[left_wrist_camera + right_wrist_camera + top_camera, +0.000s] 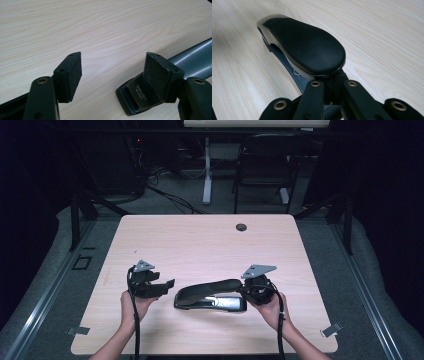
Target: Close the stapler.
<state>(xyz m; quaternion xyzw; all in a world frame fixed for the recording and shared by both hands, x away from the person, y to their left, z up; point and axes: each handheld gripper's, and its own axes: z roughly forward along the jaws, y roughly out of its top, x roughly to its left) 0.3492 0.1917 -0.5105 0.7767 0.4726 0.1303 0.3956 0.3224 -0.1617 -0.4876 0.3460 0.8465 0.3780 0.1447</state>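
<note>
Lying lengthwise along the tabletop's (150,235) near edge, the stapler (210,295) has its right end pinched in my right gripper (252,290), while my left gripper (167,285), fingers (72,75) spread, waits just off its left end.

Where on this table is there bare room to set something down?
The table's far half, from the stapler up toward the round hole, is bare. The near strip is crowded: left hand-held gripper, stapler, right hand-held gripper.

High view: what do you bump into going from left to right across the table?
Left gripper, open → black stapler lying on the table → right gripper, shut on the stapler's right end.
</note>
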